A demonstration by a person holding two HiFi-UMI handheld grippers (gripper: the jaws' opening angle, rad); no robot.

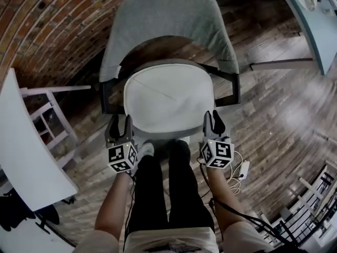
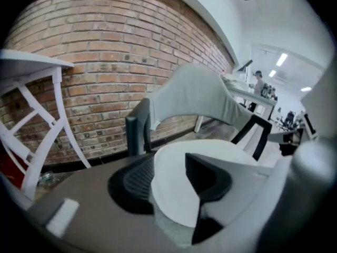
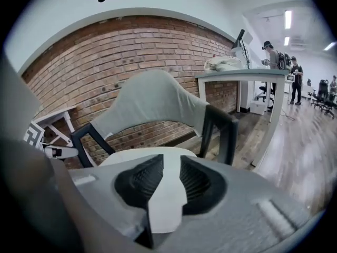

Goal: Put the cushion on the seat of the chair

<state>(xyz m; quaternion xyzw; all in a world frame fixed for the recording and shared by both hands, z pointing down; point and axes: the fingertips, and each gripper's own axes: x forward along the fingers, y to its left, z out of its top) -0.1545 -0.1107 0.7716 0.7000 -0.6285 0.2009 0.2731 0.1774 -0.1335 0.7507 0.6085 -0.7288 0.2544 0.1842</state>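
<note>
The white cushion lies flat on the seat of the grey chair, inside the black armrest frame. My left gripper hangs over the cushion's front left edge, jaws open with nothing gripped. My right gripper hangs over the front right edge, also open and holding nothing. In the left gripper view the cushion shows beyond the spread jaws of the left gripper, below the grey backrest. In the right gripper view the cushion shows through the gap of the right gripper.
A white table on trestle legs stands at the left by the brick wall. Another desk is at the upper right. The person's legs are just before the chair. A white adapter with a cable lies on the wooden floor.
</note>
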